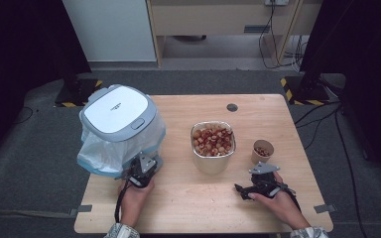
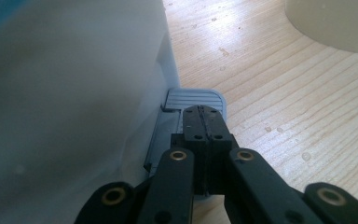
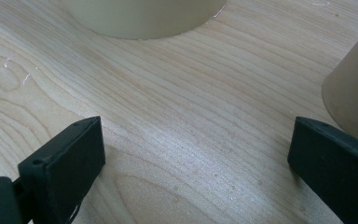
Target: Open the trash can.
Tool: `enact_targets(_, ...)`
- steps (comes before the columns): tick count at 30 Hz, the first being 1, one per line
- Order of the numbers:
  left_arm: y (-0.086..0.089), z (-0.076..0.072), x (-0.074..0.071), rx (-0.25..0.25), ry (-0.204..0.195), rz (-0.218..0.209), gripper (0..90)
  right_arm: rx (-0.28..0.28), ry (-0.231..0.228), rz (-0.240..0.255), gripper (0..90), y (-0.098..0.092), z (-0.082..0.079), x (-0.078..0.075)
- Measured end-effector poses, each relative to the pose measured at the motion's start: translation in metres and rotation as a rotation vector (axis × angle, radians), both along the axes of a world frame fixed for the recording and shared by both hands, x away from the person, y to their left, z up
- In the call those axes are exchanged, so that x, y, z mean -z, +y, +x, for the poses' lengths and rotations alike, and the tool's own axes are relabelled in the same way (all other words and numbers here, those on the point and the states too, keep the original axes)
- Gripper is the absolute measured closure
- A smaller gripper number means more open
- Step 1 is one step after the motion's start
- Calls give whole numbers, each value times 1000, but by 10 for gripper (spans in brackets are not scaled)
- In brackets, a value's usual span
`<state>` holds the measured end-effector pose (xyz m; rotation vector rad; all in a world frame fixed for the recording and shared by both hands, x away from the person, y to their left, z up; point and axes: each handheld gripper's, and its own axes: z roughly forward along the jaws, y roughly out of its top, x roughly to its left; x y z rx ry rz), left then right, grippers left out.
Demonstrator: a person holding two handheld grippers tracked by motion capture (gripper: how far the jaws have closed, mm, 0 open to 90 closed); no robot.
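Wooden table runs across the middle of the high view. At centre left of the frame sits a small pedal bin with a white and grey lid and a pale plastic liner bag bulging out below the lid. In the centre of the frame is a square metal container full of reddish and tan nuts or snacks; just to its right, apart from it, stands a small paper cup with a few of the same pieces inside.

Left gripper is at the lower left of centre, right at the bin's base, held by the person's left hand. In the left gripper view the jaws are clenched together with nothing between them, tips resting over the bin's grey ribbed foot pedal; cannot tell if they press it. Bin wall fills the left of that frame.

Right gripper is at the lower right, low over the table in front of the cup, held by the right hand. In the right gripper view its jaws are spread wide and empty over bare wood, cup wall at the right edge, container base at the top of the frame
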<state>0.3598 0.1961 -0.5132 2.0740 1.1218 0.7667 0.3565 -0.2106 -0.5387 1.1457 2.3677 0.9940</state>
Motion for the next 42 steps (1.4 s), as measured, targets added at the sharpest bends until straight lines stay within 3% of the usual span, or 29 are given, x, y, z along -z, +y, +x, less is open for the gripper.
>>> enact_targets(12, -1, -1, 5, -13, -2, 0, 894, 3, 0, 0, 43, 0, 0, 0)
enact_targets(17, -1, 1, 8, -16, 12, -14, 894, 7, -1, -1, 42, 0, -1, 0)
enact_targets(22, -2, 2, 11, -14, 25, 0, 894, 5, 3, 2, 45, -1, -1, 0)
enact_targets(26, -1, 2, 11, -13, 30, 1, 894, -3, 28, -12, 70, -4, -1, -3)
enact_targets(28, -1, 2, 11, -12, 31, -1, 894, -10, 14, -27, 74, -5, -3, -5)
enact_targets(35, -2, 2, 11, -12, 26, 0, 894, 38, 1, -41, 72, -15, -7, -11)
enact_targets(42, -2, 2, 12, -7, 20, 6, 894, 52, -9, -44, 64, -23, -13, -18)
